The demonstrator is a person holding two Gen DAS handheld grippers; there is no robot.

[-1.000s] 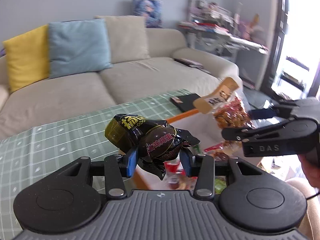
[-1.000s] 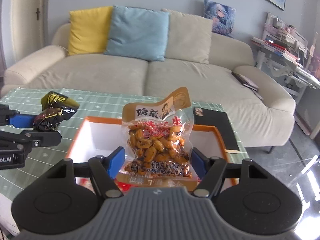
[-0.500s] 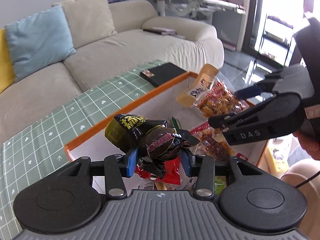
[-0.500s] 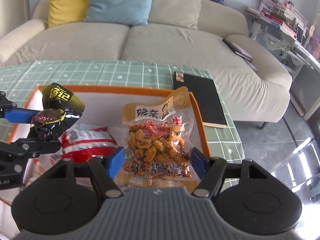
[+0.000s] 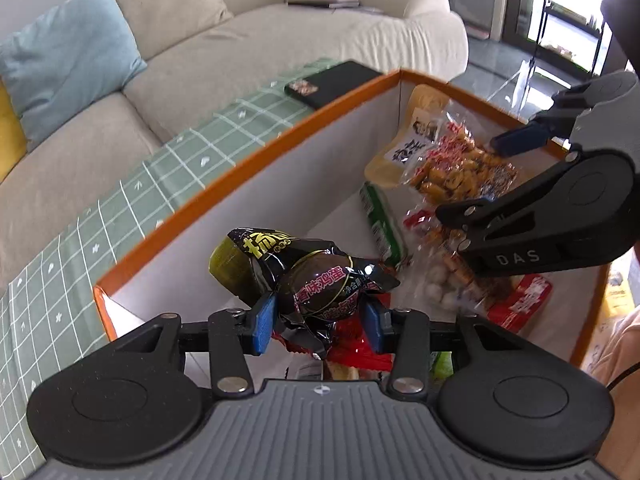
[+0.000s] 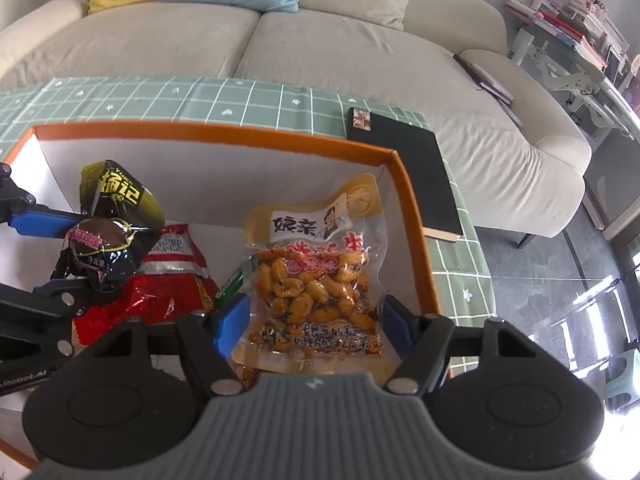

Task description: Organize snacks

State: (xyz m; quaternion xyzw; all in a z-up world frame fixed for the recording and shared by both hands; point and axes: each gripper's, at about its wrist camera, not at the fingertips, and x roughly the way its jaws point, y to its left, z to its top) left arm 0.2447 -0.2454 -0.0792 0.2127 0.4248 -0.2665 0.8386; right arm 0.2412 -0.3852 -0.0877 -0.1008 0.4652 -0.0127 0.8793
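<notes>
Directly below both claws sits the box (image 6: 412,216): left claw (image 5: 318,316) clenches the egg packet (image 5: 316,284), right claw (image 6: 314,322) grips the peanut bag (image 6: 316,280).

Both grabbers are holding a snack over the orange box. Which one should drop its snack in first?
Probably the right gripper. Its peanut bag hangs by the box corner over bare white floor. The left gripper holds the black egg packet above the piled red snack bag.
</notes>
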